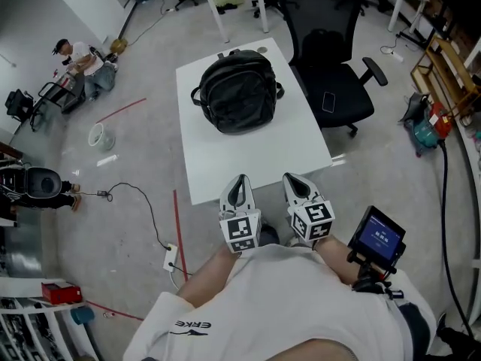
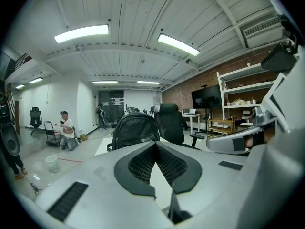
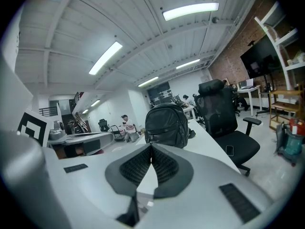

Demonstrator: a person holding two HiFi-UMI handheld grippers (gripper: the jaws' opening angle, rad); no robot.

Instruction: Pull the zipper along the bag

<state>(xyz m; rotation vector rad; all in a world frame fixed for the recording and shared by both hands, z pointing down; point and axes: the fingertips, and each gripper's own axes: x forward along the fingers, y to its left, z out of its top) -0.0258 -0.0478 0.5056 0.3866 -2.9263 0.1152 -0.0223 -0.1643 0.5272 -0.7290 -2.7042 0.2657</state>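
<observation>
Found black bag (image 1: pixel 239 90) on white bench (image 1: pixel 225 171). Found left gripper (image 1: pixel 240 180), right gripper (image 1: pixel 292 177) at near edge, fingers (image 2: pixel 138 163) closed, empty.

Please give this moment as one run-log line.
phase: before contact | left gripper: shut, empty | right gripper: shut, empty | backpack: on white table, untouched

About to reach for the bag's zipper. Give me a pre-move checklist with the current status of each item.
1. Backpack on the white table: ok, it lies on the far half.
2. Left gripper empty: ok, jaws together on nothing.
3. Right gripper empty: ok, jaws together on nothing.
4. Jaws open, ready to grasp: not ok, both are shut.
5. Zipper pull located: cannot tell, too small to make out.
6. Table between grippers and backpack bare: ok.
</observation>
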